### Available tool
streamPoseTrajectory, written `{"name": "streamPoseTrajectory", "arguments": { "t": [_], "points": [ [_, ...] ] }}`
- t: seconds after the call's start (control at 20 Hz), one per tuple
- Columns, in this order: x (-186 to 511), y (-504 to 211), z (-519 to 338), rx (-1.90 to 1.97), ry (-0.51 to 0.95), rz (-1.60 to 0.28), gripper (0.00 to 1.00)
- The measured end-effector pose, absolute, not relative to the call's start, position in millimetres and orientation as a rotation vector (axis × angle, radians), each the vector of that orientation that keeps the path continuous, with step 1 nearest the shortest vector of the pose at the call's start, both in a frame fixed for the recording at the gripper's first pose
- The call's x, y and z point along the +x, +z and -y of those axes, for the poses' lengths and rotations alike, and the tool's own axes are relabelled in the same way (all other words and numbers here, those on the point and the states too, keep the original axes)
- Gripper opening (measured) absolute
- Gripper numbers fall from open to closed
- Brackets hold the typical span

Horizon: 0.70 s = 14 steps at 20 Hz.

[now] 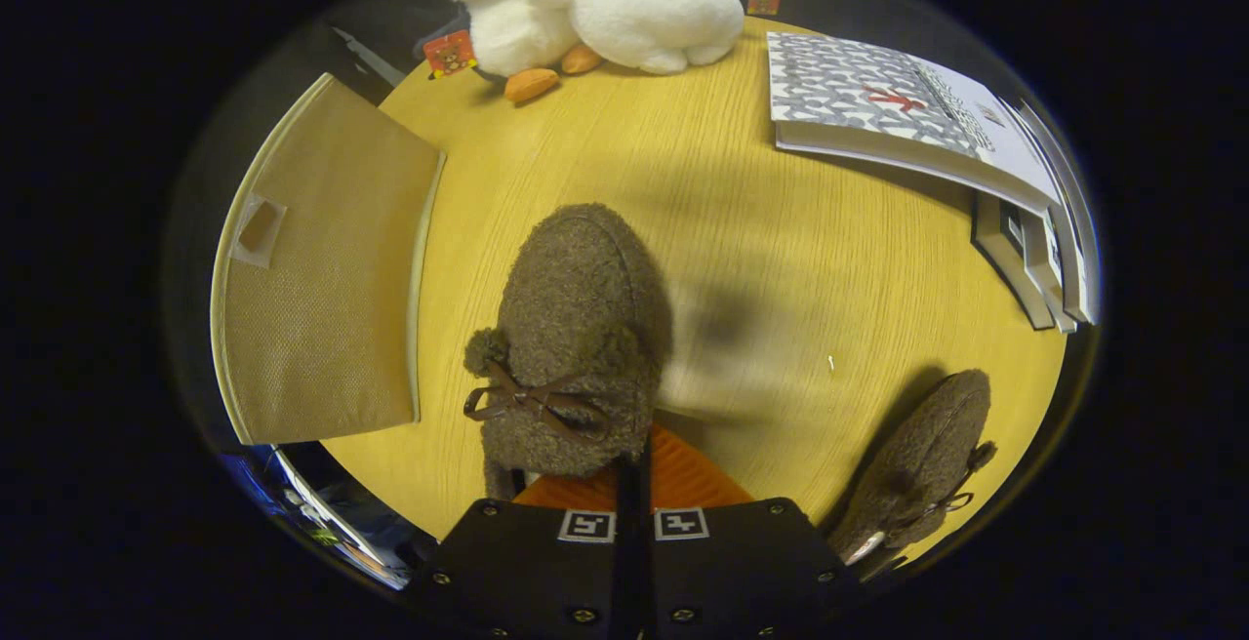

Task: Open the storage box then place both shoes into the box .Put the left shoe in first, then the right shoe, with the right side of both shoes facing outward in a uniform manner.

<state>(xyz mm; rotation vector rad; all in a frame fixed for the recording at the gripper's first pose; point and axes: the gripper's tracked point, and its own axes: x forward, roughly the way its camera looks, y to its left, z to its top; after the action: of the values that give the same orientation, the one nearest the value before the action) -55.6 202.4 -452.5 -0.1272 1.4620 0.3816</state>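
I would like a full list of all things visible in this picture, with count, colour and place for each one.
Held shoe: 1, brown fuzzy with a brown bow, just ahead of the fingers, its heel end between them, above the table.
Second shoe: 1, brown, on the table, to the right of the fingers.
Storage box: 1, beige fabric, left of the held shoe, at the table's edge.
Plush ducks: 2, white with orange beak and feet, at the far side of the table.
Books: a stack, top cover grey-white patterned, far right.
Table: 1, yellow wood.
Gripper: 1, fingers shut on the held shoe's heel.
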Motion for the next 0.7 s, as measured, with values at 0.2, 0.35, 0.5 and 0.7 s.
{"name": "streamPoseTrajectory", "arguments": {
  "t": [0.2,0.35,0.5,0.7],
  "points": [
    [-54.0,-430.3,-200.1,-0.106,0.385,-1.447,0.00],
    [-51.4,-397.5,-201.2,-0.070,0.395,-1.426,0.00],
    [-45.1,-353.2,-208.1,-0.055,0.431,-1.376,0.00],
    [-36.3,-288.5,-231.9,-0.044,0.513,-1.306,0.00]
  ]
}}
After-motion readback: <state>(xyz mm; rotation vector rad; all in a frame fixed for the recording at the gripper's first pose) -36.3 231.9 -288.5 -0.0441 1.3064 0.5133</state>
